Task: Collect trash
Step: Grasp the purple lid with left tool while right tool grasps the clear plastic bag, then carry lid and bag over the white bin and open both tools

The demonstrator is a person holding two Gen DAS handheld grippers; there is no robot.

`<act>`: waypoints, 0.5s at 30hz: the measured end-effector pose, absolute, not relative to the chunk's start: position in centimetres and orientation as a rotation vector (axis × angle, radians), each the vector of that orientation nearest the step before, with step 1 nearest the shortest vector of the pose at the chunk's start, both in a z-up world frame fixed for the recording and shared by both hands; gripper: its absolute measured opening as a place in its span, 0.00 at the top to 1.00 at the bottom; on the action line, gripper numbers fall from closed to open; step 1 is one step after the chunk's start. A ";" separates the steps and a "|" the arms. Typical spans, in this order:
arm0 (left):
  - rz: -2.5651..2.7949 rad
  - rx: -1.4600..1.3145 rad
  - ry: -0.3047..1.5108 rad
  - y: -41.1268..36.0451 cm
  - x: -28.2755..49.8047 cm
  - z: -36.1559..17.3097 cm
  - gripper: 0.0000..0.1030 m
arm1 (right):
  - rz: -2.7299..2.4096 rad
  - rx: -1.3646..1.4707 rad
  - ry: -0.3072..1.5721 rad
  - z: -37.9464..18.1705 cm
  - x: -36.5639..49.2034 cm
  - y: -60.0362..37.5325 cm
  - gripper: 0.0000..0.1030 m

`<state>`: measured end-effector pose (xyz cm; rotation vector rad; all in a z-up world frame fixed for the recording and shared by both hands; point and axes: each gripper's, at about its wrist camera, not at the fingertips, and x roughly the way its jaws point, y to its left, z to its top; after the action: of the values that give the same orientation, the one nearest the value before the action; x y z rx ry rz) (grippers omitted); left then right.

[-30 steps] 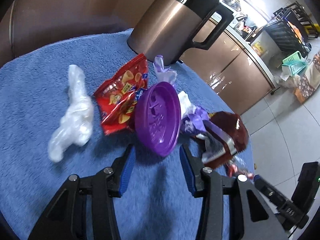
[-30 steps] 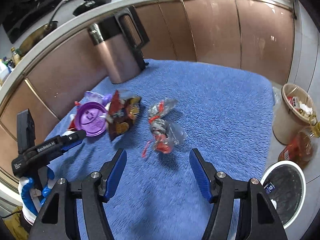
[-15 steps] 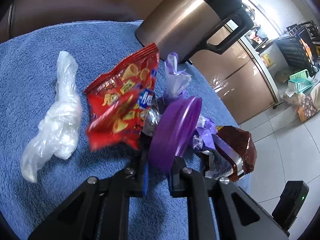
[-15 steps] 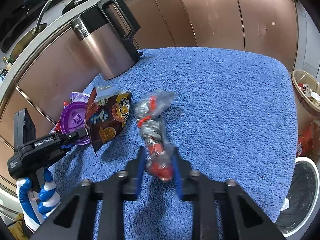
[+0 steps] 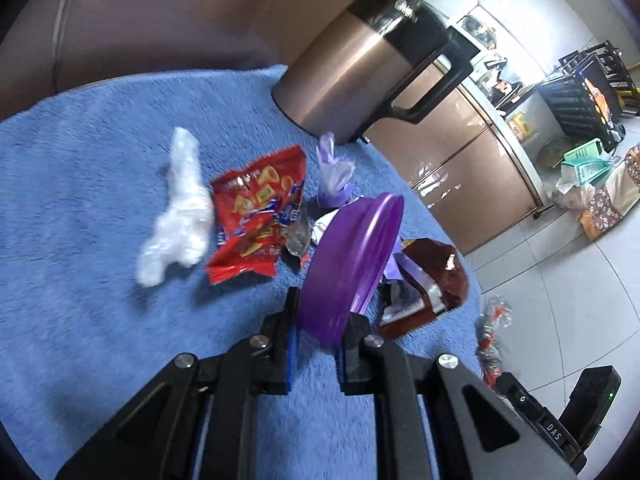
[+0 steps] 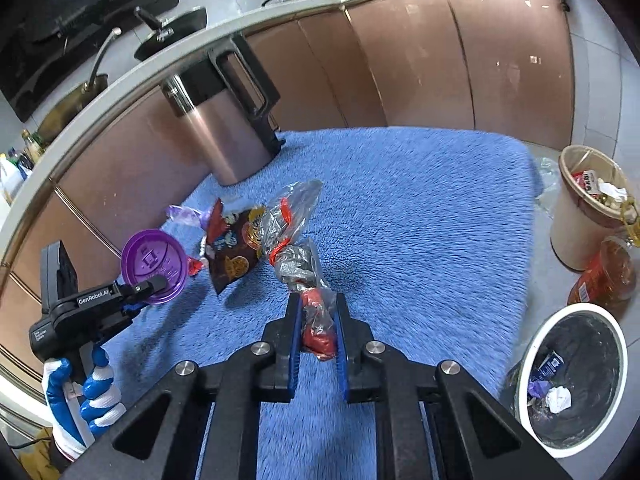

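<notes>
My left gripper (image 5: 316,330) is shut on the rim of a purple plastic lid (image 5: 352,256) and holds it tilted above the blue towel (image 5: 80,320); the lid also shows in the right wrist view (image 6: 154,266). My right gripper (image 6: 317,338) is shut on a crumpled clear and red wrapper (image 6: 298,256), lifted off the towel. On the towel lie a red snack bag (image 5: 256,216), a white crumpled plastic bag (image 5: 180,208), a pale purple bag (image 5: 334,178) and a dark brown snack bag (image 6: 234,250).
A copper kettle with a black handle (image 6: 224,132) stands at the towel's far edge. On the floor to the right are a white-rimmed bin with a black liner (image 6: 532,368), a tan bin full of trash (image 6: 572,224) and an orange bottle (image 6: 604,276). Cabinets lie behind.
Both grippers have closed, the left on the purple lid and the right on the clear and red wrapper. Both items have been lifted off the towel.
</notes>
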<state>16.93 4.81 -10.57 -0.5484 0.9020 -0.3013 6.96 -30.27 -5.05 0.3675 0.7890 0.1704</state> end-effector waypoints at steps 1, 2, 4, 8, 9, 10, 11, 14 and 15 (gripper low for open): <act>-0.301 -0.548 0.895 5.0 16.6 -10.2 0.87 | 0.169 0.369 0.782 -4.8 6.7 -30.2 0.87; -0.301 -0.545 0.886 5.3 16.1 -9.7 0.87 | 0.168 0.371 0.767 -4.2 5.9 -30.3 0.87; -0.302 -0.542 0.865 5.9 15.0 -8.7 0.87 | 0.168 0.371 0.746 -3.4 4.8 -30.4 0.87; -0.301 -0.523 0.807 7.0 12.9 -6.1 0.87 | 0.169 0.363 0.687 -1.0 2.2 -30.0 0.87; -0.304 -0.519 0.791 7.2 12.3 -5.4 0.87 | 0.170 0.360 0.675 -0.4 1.7 -30.0 0.87; -0.306 -0.515 0.777 7.3 11.7 -4.8 0.87 | 0.169 0.356 0.664 0.0 1.2 -30.0 0.87; -0.310 -0.511 0.764 7.3 11.3 -4.2 0.87 | 0.169 0.352 0.647 0.7 0.4 -30.0 0.87; -0.329 -0.495 0.722 7.5 9.5 -2.4 0.87 | 0.165 0.350 0.612 2.0 -1.1 -29.9 0.87; -0.336 -0.488 0.707 7.5 8.8 -1.8 0.87 | 0.161 0.351 0.595 2.6 -1.9 -30.0 0.87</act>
<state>8.77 7.47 -1.78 -0.4880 0.7068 -0.3361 -1.92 -29.96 2.60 0.3510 0.5946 0.1605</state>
